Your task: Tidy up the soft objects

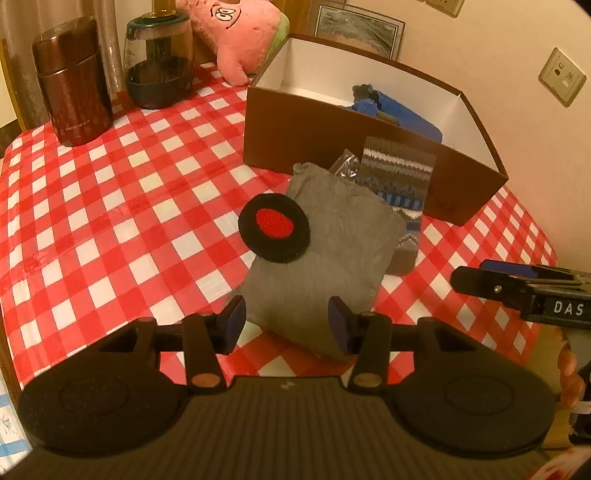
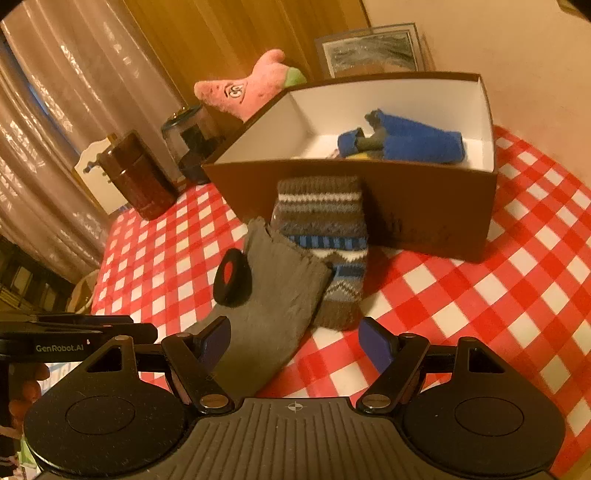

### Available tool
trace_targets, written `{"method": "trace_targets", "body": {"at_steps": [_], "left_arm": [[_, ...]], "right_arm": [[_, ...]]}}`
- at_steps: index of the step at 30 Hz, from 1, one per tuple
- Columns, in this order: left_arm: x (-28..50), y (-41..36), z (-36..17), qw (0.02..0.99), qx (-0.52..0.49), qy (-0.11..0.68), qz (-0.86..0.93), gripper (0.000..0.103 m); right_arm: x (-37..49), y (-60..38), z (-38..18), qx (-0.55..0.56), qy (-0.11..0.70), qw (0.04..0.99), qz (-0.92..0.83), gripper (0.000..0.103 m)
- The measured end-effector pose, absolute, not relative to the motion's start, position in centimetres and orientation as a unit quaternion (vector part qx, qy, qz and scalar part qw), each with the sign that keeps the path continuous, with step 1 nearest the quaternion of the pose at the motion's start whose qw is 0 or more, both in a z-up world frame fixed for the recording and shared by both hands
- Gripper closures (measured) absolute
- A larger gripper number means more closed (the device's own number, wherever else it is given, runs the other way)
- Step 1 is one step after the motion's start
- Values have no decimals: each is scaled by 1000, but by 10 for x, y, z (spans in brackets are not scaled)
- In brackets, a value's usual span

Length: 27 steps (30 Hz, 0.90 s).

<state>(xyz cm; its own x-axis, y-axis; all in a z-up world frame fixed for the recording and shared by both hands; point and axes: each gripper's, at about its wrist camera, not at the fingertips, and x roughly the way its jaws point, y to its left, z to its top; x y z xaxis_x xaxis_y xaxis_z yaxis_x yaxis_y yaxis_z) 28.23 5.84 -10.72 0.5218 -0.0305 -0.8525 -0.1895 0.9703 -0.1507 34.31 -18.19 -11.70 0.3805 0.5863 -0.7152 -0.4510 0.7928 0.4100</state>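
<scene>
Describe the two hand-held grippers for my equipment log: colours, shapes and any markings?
Both are black. The left hand-held gripper has two blue-padded fingers on pivoting links with copper-coloured pins, two round discs either side and a ribbed body. The right hand-held gripper has the same build. From the side, the right one reads "DAS" and the left one "GenRobot.AI". No cables or sleeves show.

Striped sock (image 1: 402, 177) partly under grey sock (image 1: 328, 251); blue cloth (image 1: 399, 110) half hidden behind box (image 1: 332, 144) front wall; pink plush (image 1: 236, 33) cut off above box
</scene>
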Motion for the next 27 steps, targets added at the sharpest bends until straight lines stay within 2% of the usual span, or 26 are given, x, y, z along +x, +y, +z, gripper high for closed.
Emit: {"method": "trace_targets", "body": {"at_steps": [27], "left_arm": [[321,44,-164,864,-63,499,24,57]], "right_arm": [[361,-154,-172,86,501,806,303,28]]}}
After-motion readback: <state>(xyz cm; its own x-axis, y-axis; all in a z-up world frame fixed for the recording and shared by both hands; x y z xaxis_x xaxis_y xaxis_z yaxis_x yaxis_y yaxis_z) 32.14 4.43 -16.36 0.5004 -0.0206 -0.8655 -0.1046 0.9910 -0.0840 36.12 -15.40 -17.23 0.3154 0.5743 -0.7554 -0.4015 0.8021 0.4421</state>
